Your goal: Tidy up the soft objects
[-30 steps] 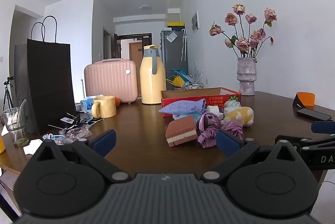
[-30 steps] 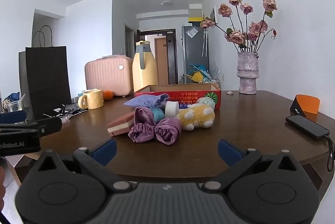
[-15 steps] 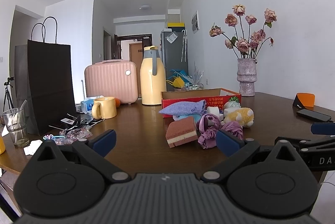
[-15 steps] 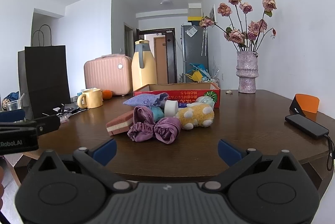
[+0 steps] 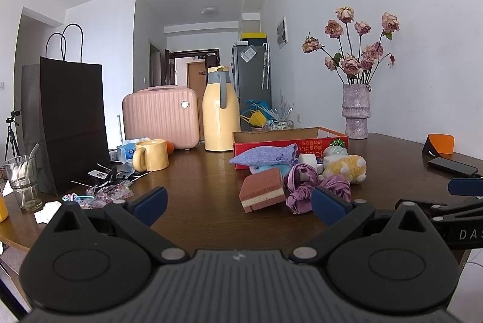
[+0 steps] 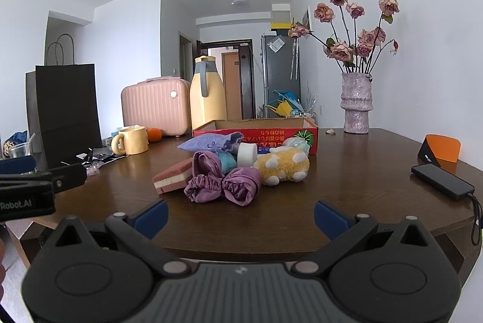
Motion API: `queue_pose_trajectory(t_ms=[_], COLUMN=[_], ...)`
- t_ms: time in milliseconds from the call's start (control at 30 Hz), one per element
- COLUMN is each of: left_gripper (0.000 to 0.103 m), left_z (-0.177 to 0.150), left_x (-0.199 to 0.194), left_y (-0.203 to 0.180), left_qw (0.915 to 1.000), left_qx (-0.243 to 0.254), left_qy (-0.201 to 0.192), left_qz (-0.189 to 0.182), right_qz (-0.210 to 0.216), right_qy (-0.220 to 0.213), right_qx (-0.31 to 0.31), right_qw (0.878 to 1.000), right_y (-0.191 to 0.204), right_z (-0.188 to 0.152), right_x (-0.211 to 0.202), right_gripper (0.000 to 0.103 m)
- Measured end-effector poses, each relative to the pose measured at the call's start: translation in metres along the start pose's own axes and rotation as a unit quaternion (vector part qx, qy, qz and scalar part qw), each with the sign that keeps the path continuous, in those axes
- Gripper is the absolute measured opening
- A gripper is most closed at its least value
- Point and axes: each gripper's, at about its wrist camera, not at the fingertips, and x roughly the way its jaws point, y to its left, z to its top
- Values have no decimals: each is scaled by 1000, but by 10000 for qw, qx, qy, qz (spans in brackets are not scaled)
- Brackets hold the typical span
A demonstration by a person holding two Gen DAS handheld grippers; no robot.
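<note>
A heap of soft things lies mid-table before a red cardboard box (image 5: 289, 141) (image 6: 256, 132): a brown-and-cream sponge block (image 5: 262, 189) (image 6: 173, 178), purple satin cloth (image 5: 302, 182) (image 6: 225, 182), a yellow plush toy (image 5: 347, 166) (image 6: 283, 166), a lilac fabric pouch (image 5: 265, 155) (image 6: 208, 141) and a white roll (image 6: 247, 154). My left gripper (image 5: 238, 202) is open, short of the sponge. My right gripper (image 6: 240, 215) is open too, short of the purple cloth. Neither holds anything.
A black paper bag (image 5: 71, 123), glass (image 5: 22, 181), yellow mug (image 5: 151, 155), pink case (image 5: 161, 116) and yellow jug (image 5: 219, 111) stand left and behind. A vase of roses (image 6: 356, 102), orange-black stand (image 6: 440, 152) and phone (image 6: 442, 181) are right.
Both grippers have crept slightly closer to the pile. Nothing was grasped or moved.
</note>
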Motion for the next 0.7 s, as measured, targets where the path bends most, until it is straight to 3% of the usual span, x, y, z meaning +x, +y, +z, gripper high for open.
queue_pose_trajectory(t_ms=[700], left_gripper=[103], left_z=[0], left_x=[0], left_y=[-1], left_qw=[10000], left_qx=[-8], left_qy=[17], left_qz=[19], right_qz=[-5], right_qy=[45], right_qx=[15], right_qw=[10000], right_y=[0], right_z=[-2], right_x=[1], right_gripper=[103])
